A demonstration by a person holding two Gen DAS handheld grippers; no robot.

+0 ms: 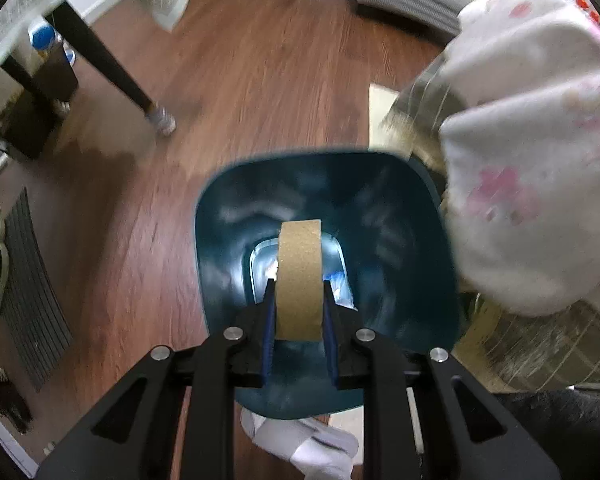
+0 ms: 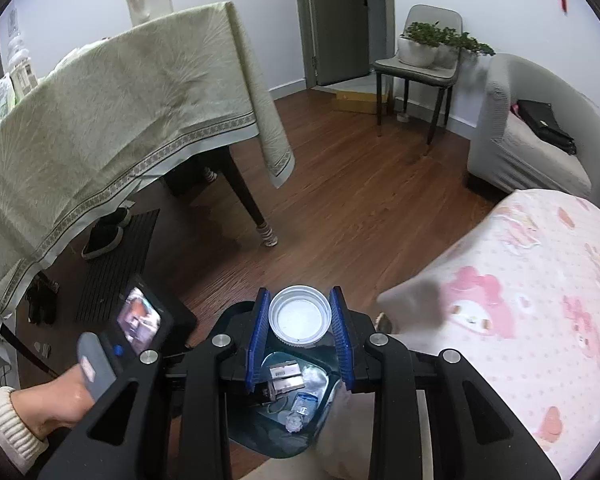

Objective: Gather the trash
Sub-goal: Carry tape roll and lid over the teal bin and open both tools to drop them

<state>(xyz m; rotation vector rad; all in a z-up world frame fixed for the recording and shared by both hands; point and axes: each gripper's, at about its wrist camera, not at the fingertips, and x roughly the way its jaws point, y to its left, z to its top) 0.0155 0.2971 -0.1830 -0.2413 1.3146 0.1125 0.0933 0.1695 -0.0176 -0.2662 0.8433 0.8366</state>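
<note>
My left gripper (image 1: 299,286) is shut on a brown cork-textured tape roll (image 1: 300,280) and holds it on edge right above the mouth of a dark teal trash bin (image 1: 400,216) on the wood floor. Some trash lies at the bin's bottom. My right gripper (image 2: 300,314) is shut on a white plastic lid (image 2: 300,316), hollow side toward the camera, above the same bin (image 2: 248,436). Small packets and wrappers (image 2: 292,392) lie inside the bin. The left hand-held gripper unit (image 2: 140,320) shows at the lower left of the right wrist view.
A table with a green cloth (image 2: 112,120) stands left, its dark leg (image 2: 252,208) near the bin. A pink-patterned white sleeve (image 2: 520,320) fills the right side. A grey sofa (image 2: 532,132), a chair with plants (image 2: 420,56) and a ribbed mat (image 2: 116,260) with shoes stand around.
</note>
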